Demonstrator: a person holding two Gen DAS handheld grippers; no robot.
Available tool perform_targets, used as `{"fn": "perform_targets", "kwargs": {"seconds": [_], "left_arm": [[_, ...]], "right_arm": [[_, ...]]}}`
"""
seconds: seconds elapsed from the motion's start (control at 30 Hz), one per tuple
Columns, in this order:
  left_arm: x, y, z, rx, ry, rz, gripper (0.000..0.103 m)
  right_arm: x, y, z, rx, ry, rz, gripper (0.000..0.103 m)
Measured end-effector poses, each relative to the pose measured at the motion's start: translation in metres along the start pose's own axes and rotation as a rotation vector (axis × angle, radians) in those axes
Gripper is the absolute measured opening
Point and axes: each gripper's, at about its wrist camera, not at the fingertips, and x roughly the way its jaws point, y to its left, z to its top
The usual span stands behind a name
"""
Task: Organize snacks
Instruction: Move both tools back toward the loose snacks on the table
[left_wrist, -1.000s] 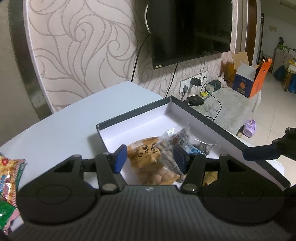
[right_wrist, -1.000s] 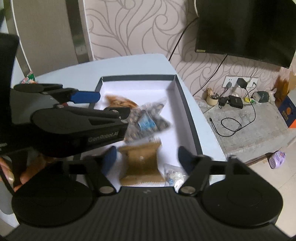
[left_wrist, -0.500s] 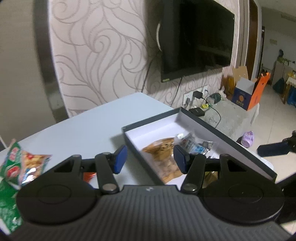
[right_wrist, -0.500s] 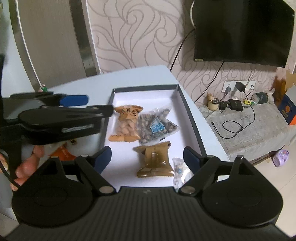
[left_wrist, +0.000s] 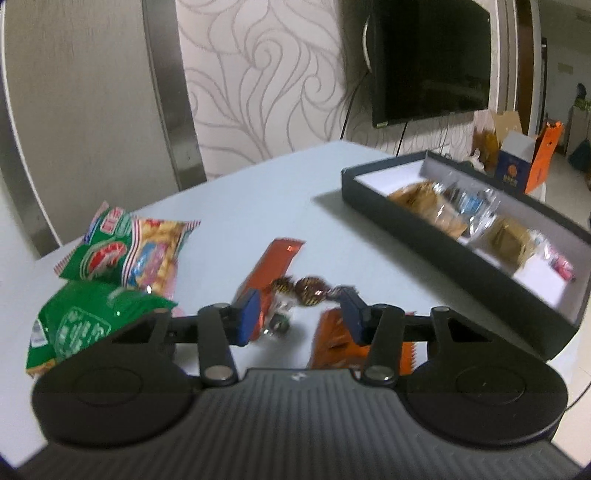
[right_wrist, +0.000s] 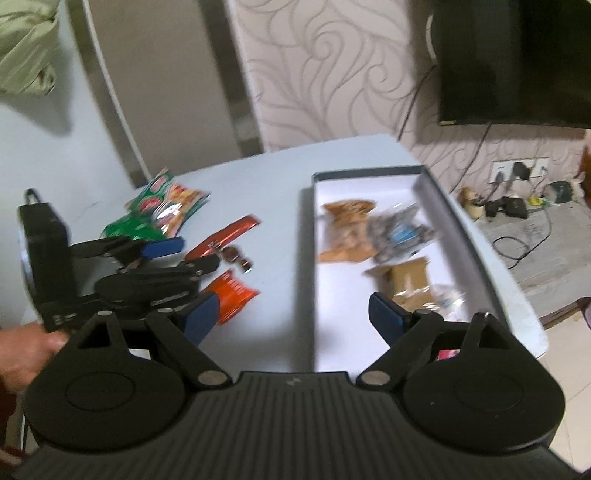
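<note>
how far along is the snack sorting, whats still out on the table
Done: several packets lie in the box. In hand: nothing; the left gripper, jaws just closing, nears the wrapped candy. Left: the candy, two orange packets and green bags.

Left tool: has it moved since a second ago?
Yes. The left tool has swung away from the box, which now sits off to the right, and hangs over the loose wrapped candy on the table, jaws narrowing, nothing gripped.

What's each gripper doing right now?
Left gripper: open, jaws just closing, over the wrapped candy, nothing gripped.
Right gripper: open, empty.
</note>
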Motion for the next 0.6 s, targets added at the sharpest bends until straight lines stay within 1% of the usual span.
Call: {"fn": "perform_targets", "kwargs": {"seconds": [0.03, 0.17, 0.2, 0.23, 0.47, 0.53, 0.6], "left_arm": [[0.004, 0.003, -0.001, -0.008, 0.009, -0.001, 0.043], [0.014, 0.017, -0.003, -0.043, 0.042, -0.011, 0.037], [0.016, 0.019, -0.004, -0.045, 0.050, -0.016, 0.032], [0.019, 0.020, -0.005, -0.042, 0.058, -0.021, 0.031], [0.026, 0.012, -0.004, 0.005, 0.071, -0.039, 0.030], [0.029, 0.010, -0.006, 0.020, 0.074, -0.032, 0.028], [0.030, 0.010, -0.006, 0.023, 0.076, -0.038, 0.022]], "right_arm": [[0.000, 0.002, -0.001, -0.002, 0.004, 0.003, 0.090], [-0.004, 0.005, -0.004, 0.006, 0.006, 0.001, 0.090], [-0.006, 0.006, -0.005, 0.008, 0.005, -0.001, 0.090], [-0.006, 0.004, -0.004, 0.010, 0.005, -0.003, 0.090], [-0.010, 0.004, -0.007, 0.011, 0.013, -0.020, 0.090], [-0.010, 0.005, -0.007, 0.008, 0.012, -0.022, 0.090], [-0.009, 0.006, -0.006, 0.001, 0.011, -0.021, 0.090]]}}
